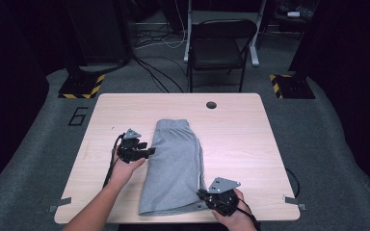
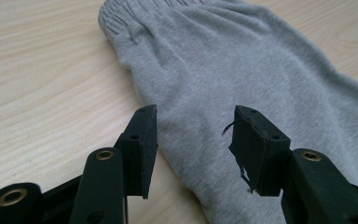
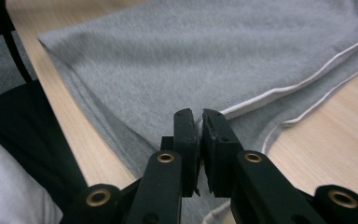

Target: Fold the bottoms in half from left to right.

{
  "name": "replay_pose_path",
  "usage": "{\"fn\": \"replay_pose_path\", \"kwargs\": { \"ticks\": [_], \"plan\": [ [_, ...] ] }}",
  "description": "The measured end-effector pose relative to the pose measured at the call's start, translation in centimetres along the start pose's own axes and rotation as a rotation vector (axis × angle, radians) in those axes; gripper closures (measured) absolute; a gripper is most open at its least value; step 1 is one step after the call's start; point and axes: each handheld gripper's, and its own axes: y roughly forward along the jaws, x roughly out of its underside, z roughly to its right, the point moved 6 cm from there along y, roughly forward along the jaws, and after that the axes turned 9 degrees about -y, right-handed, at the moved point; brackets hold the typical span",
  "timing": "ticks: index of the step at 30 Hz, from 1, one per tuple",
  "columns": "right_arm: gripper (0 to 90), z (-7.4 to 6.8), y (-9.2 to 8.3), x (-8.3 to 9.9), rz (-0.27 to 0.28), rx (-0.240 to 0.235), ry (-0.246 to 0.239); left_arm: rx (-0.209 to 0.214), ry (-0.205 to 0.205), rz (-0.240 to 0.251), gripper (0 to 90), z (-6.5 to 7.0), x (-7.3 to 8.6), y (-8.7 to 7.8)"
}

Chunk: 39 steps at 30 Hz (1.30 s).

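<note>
Soft grey fleece shorts [image 1: 176, 163] folded; right gripper [image 3: 199, 122] pinching hem; left gripper [image 2: 193, 140] half-open, empty.

In the high view the right tool [image 1: 203, 196] sits over the near right corner of the grey shorts [image 1: 176, 166], and its body and the hand [image 1: 231, 211] behind it hide that corner; the hand is cut off by the bottom edge. The right gripper view is blurred across the cloth, and whether the closed jaws pinch the hem [image 3: 279, 88] or only lie against it cannot be told. In the left gripper view the waistband [image 2: 135, 11] runs off the top edge. The far legs of the chair [image 1: 221, 45] merge into the dark floor.
</note>
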Motion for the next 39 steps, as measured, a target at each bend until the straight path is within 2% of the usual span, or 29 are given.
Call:
{"fn": "replay_pose_path", "kwargs": {
  "ticks": [1,3,4,5,7,8,9,12,13,15,16,17,19,20,21,22,25,27,29,30,31,34,36,38,39],
  "plan": [
    [84.2,0.0,-0.5,0.0,0.003,0.007,-0.009,0.004,-0.014,-0.003,50.3,0.2,0.1,0.1],
    [84.1,0.0,-1.2,0.3,-0.010,0.015,-0.018,0.007,0.007,-0.005,50.4,0.2,0.1,0.4],
    [84.1,0.1,-1.4,0.4,-0.012,0.022,-0.024,0.010,0.000,-0.012,50.4,0.4,0.2,0.5],
    [84.1,0.1,-1.5,0.8,-0.019,0.020,-0.014,0.007,0.029,-0.020,50.4,0.3,0.2,0.7],
    [84.1,0.1,-1.5,1.2,-0.036,0.015,0.001,0.009,0.037,-0.035,50.4,0.4,0.3,0.9],
    [84.1,0.3,-1.4,2.0,-0.069,0.012,-0.005,0.009,0.025,-0.033,50.4,0.5,0.4,1.1],
    [84.1,0.3,-1.2,2.2,-0.075,0.007,0.013,0.012,0.022,-0.036,50.4,0.6,0.4,1.2],
    [84.0,0.3,-0.8,2.7,-0.110,-0.004,0.012,0.014,0.033,-0.050,50.3,0.4,0.4,1.5],
    [84.0,0.1,-0.6,3.1,-0.127,-0.012,0.025,0.013,0.037,-0.055,50.3,0.3,0.5,1.6],
    [83.8,0.2,-0.1,3.8,-0.180,-0.015,-0.007,0.013,0.034,-0.061,50.2,0.2,0.5,1.7],
    [83.8,0.3,0.0,4.0,-0.188,-0.019,-0.008,0.005,0.040,-0.064,50.2,0.1,0.6,1.8],
    [83.7,0.2,0.0,3.9,-0.185,-0.030,0.019,0.007,0.026,-0.067,50.1,0.0,0.6,1.9],
    [83.6,0.4,0.1,3.9,-0.168,-0.028,0.023,0.003,0.032,-0.069,49.9,-0.1,0.6,1.9],
    [83.2,0.3,0.0,3.9,-0.177,-0.033,0.029,0.001,0.033,-0.068,49.9,-0.1,0.6,1.8],
    [82.3,0.4,0.1,3.8,-0.156,-0.019,0.031,0.002,0.026,-0.063,49.9,-0.1,0.6,1.8],
    [80.5,0.3,-0.1,3.8,-0.170,-0.027,0.032,0.000,0.022,-0.061,49.8,-0.1,0.6,1.7],
    [71.2,0.6,-0.2,3.7,-0.157,-0.005,0.049,-0.002,0.034,-0.054,49.5,-0.2,0.4,1.5],
    [68.2,0.8,-0.3,3.5,-0.139,0.012,0.056,-0.004,0.037,-0.051,49.4,-0.2,0.4,1.4],
    [64.9,1.0,-0.4,3.1,-0.114,0.023,0.052,-0.003,0.013,-0.047,49.2,-0.1,0.4,1.4],
    [63.5,1.0,-0.5,2.9,-0.100,0.028,0.068,-0.003,0.022,-0.049,49.1,-0.1,0.4,1.3],
    [62.1,1.2,-0.5,2.7,-0.080,0.037,0.060,-0.002,0.021,-0.047,48.8,-0.1,0.4,1.3],
    [58.8,1.3,-0.4,2.4,-0.069,0.051,0.065,-0.004,0.031,-0.043,47.4,-0.2,0.4,1.2],
    [56.8,1.5,-0.3,2.2,-0.060,0.057,0.060,-0.005,0.020,-0.039,46.3,-0.1,0.5,1.0],
    [54.3,1.6,-0.2,2.1,-0.063,0.059,0.063,-0.007,0.034,-0.036,45.6,-0.2,0.5,0.8],
    [53.1,1.7,-0.1,2.0,-0.060,0.060,0.061,-0.008,0.009,-0.026,45.4,-0.1,0.5,0.8]
  ]
}}
